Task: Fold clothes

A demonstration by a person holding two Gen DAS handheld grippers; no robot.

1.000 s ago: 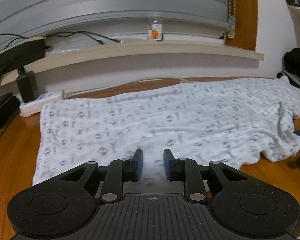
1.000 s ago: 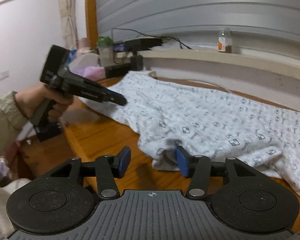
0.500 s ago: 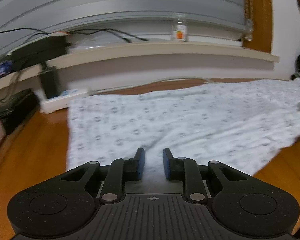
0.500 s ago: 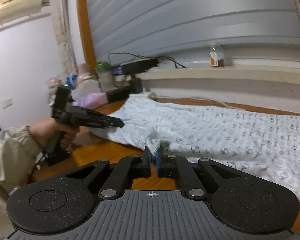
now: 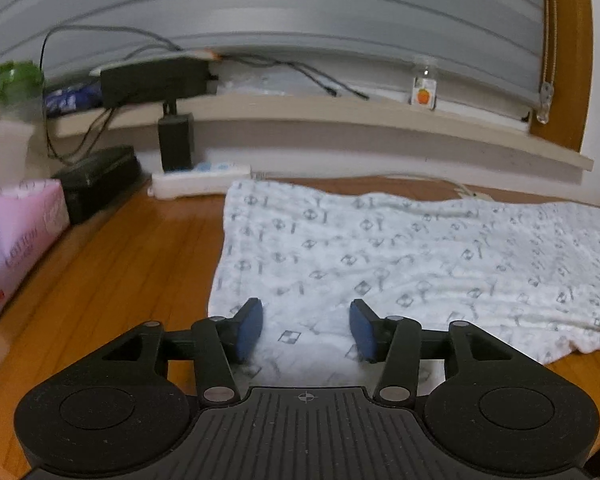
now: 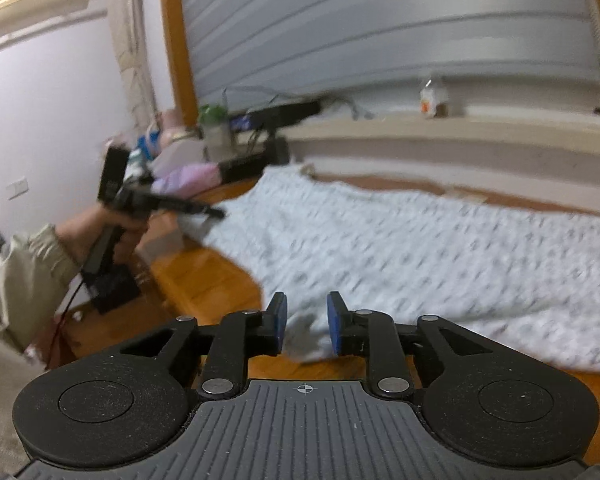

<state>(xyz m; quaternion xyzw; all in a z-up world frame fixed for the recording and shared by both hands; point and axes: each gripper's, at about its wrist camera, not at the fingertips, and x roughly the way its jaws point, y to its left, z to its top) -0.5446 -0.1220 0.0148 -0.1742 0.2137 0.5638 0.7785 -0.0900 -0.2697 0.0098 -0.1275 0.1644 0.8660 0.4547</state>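
A white garment with a small grey print (image 5: 400, 256) lies spread flat on the wooden table (image 5: 112, 280); it also shows in the right wrist view (image 6: 440, 248). My left gripper (image 5: 306, 330) is open, its blue pads over the garment's near left corner, holding nothing. My right gripper (image 6: 307, 322) is open with a narrower gap, and a bunched corner of the garment lies between its pads. The left gripper and the hand holding it show in the right wrist view (image 6: 156, 204) above the garment's far end.
A pink tissue box (image 5: 16, 236), a black box (image 5: 96, 180), a white power strip (image 5: 200, 178) and a black adapter (image 5: 176, 140) stand at the table's back left. A windowsill (image 5: 340, 116) carries a small jar (image 5: 424, 90) and cables.
My left gripper has opened wide and swung toward the garment's left corner. My right gripper, shut on the garment's corner half a second ago, has opened.
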